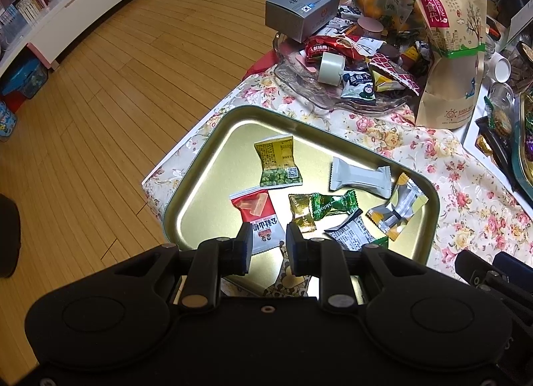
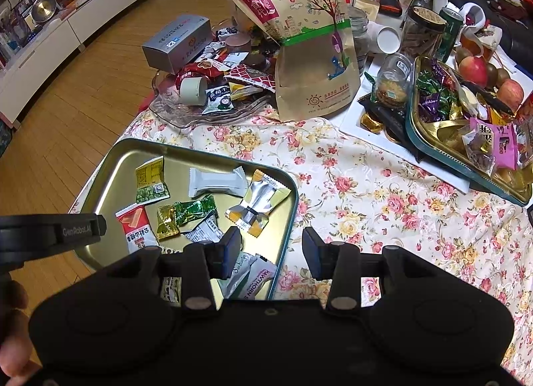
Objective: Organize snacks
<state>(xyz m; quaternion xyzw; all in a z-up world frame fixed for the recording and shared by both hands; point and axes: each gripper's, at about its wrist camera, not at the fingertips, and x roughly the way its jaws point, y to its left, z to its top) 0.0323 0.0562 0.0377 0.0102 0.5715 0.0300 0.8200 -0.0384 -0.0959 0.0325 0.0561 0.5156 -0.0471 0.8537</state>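
A gold tin tray (image 1: 213, 166) (image 2: 110, 166) lies on the flowered tablecloth and holds several wrapped snacks: a red packet (image 1: 258, 216) (image 2: 135, 226), a green pea packet (image 1: 278, 162) (image 2: 150, 182), a white bar (image 1: 359, 174) (image 2: 216, 181), green and gold candies (image 1: 319, 207) (image 2: 186, 211). My left gripper (image 1: 268, 239) hovers open and empty over the tray's near end, above the red packet. My right gripper (image 2: 271, 246) is open and empty above the tray's right rim. A glass dish (image 1: 299, 86) (image 2: 176, 116) piled with snacks stands behind the tray.
A tall kraft snack bag (image 1: 449, 52) (image 2: 309, 46), a grey box (image 1: 301, 7) (image 2: 176, 42) and a tape roll (image 1: 329, 67) stand at the back. A second tin of sweets (image 2: 433, 149), jars and apples (image 2: 473, 69) fill the right. The table edge drops to wooden floor on the left.
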